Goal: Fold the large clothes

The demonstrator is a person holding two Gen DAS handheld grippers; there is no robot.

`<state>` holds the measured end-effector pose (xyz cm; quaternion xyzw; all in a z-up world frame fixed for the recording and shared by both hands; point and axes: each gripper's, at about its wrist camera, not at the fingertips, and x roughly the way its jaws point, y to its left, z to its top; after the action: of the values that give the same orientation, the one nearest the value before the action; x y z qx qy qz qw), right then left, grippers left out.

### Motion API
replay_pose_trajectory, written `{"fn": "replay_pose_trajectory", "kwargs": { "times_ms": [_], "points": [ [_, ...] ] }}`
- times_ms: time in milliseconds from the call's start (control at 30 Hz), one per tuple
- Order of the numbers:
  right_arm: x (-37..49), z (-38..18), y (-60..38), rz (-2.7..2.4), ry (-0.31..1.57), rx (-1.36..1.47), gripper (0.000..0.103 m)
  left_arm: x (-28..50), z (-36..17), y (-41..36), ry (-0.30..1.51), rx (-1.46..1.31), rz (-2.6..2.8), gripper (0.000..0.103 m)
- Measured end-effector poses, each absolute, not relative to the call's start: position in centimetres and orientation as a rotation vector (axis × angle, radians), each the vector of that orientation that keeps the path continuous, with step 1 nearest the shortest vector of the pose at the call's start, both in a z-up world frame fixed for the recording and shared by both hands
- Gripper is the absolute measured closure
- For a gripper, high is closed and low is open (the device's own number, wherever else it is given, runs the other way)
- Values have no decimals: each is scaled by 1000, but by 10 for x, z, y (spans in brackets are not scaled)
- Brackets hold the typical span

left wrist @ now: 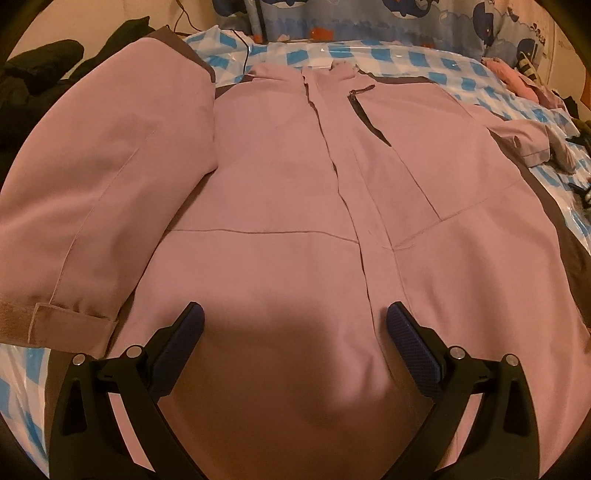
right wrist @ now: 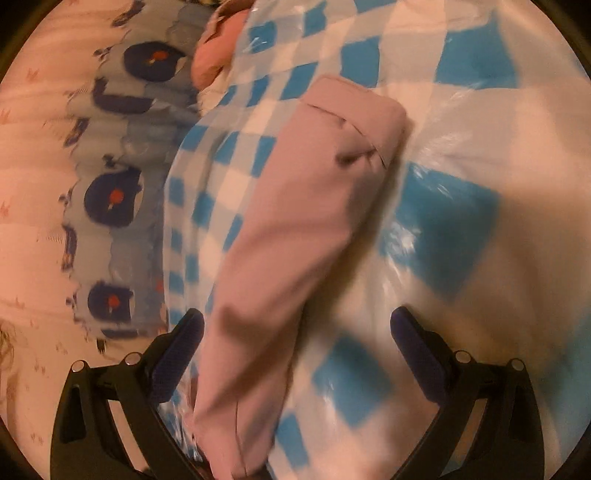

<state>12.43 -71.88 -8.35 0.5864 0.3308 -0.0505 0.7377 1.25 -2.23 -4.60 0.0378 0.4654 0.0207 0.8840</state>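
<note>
My left gripper [left wrist: 295, 314] is spread wide and holds nothing; it hangs over the lower front of the pink jacket [left wrist: 280, 192], which lies face up ahead of the fingers on a blue-and-white checked plastic sheet [left wrist: 491, 99]. The closed front placket [left wrist: 354, 177] runs straight away from the gap between the fingers toward the collar at the far end. To the left of the fingers one sleeve [left wrist: 96, 177] lies alongside the body, its cuff [left wrist: 70, 325] close to the left finger. Far off to the right the other sleeve sticks out sideways. A dark heap of clothes [left wrist: 44, 70] sits far left, beyond the sleeve, and a whale-print cloth [left wrist: 369, 18] lies past the collar.

My right gripper [right wrist: 295, 321] is also spread apart and grips nothing. That right-hand sleeve [right wrist: 295, 229] passes between its fingers, nearer the left finger, and stretches ahead to its cuff [right wrist: 365, 114] on the checked sheet. I cannot tell whether the fingers touch the fabric; this view is blurred.
</note>
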Motion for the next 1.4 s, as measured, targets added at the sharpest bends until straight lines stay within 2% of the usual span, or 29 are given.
{"fn": "replay_pose_trajectory", "kwargs": {
  "times_ms": [67, 100, 133, 167, 267, 400, 433, 533, 667, 767, 800, 900, 933, 967, 1000, 1133, 1200, 1300, 1400],
  "points": [
    [136, -82, -723, -124, 662, 1264, 7, 12, -47, -24, 958, 90, 48, 8],
    [142, -78, -728, -116, 630, 1225, 22, 11, -48, -26, 952, 97, 51, 8],
    [149, -74, -730, -118, 635, 1177, 44, 11, -49, -27, 947, 105, 52, 8],
    [156, -72, -730, -131, 666, 1137, 80, 11, -50, -28, 944, 111, 51, 8],
    [161, -48, -730, -104, 624, 1032, 89, 11, -47, -30, 934, 108, 54, 8],
    [135, 21, -727, -11, 502, 864, 90, 9, -41, -36, 926, 62, 34, 8],
    [121, 46, -729, 7, 459, 800, 90, 8, -40, -38, 931, 25, 15, 8],
    [105, 70, -753, -29, 403, 765, 91, 5, -45, -52, 965, -75, -45, 8],
    [98, 44, -804, -164, 421, 856, 90, -8, -54, -95, 973, -106, -103, 8],
    [88, -25, -843, -357, 624, 1031, 80, -16, -61, -133, 970, -33, -124, 8],
    [73, -47, -854, -406, 655, 1134, 69, -18, -60, -139, 972, -16, -130, 8],
    [23, -57, -861, -434, 521, 1246, 65, -22, -45, -129, 981, -79, -177, 8],
    [11, -49, -857, -450, 499, 1222, 58, -26, -37, -120, 976, -100, -171, 8],
    [-10, -33, -849, -494, 466, 1181, 44, -29, -29, -111, 963, -101, -158, 8],
    [-25, -22, -840, -510, 429, 1162, 39, -36, -18, -99, 935, -88, -131, 8],
    [-52, 39, -749, -288, 389, 972, 33, -66, 32, -44, 818, -74, -26, 8],
    [-53, 56, -688, -144, 413, 893, 14, -90, 54, -17, 753, -75, 48, 8],
    [-54, 63, -571, 140, 518, 849, 13, -107, 69, 10, 731, -73, 89, 8],
    [-43, 45, -458, 377, 679, 845, 13, -115, 68, 17, 731, -81, 69, 8]
  ]
}}
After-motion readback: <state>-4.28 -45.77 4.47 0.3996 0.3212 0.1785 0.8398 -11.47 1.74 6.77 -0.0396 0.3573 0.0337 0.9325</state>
